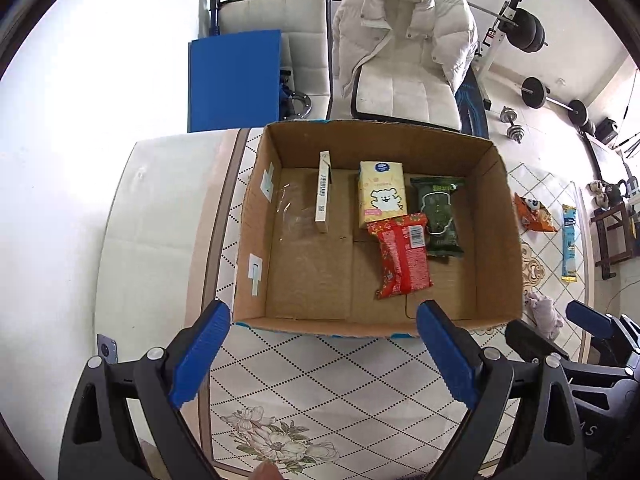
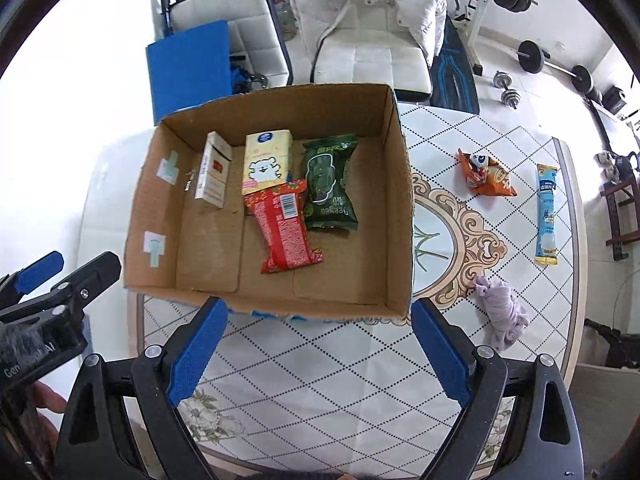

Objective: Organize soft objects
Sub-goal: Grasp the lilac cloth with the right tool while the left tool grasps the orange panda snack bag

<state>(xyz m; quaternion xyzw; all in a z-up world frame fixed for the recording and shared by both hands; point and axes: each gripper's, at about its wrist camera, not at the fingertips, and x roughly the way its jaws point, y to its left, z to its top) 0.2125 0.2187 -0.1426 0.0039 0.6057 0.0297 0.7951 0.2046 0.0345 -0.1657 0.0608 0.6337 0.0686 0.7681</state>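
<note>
An open cardboard box [image 1: 500, 240] [image 2: 396, 200] stands on the patterned table. Inside it lie a red snack packet [image 1: 402, 258] [image 2: 286, 226], a green packet [image 1: 440, 216] [image 2: 330, 182], a yellow tissue pack [image 1: 382, 192] [image 2: 266, 160] and a slim white carton [image 1: 323, 192] [image 2: 214, 172]. On the table to the right of the box lie a lilac cloth [image 2: 502, 312] [image 1: 544, 312], an orange snack packet [image 2: 486, 174] [image 1: 534, 216] and a blue sachet [image 2: 547, 214] [image 1: 569, 244]. My left gripper [image 1: 322, 346] and right gripper [image 2: 316, 342] are both open and empty, in front of the box's near wall.
Two white chairs stand behind the table, one with a white puffer jacket [image 1: 404, 28] on it. A blue board [image 1: 236, 80] leans at the back left. Barbells and dumbbells [image 1: 552, 96] lie on the floor at right. A phone [image 1: 107, 348] lies at the table's left edge.
</note>
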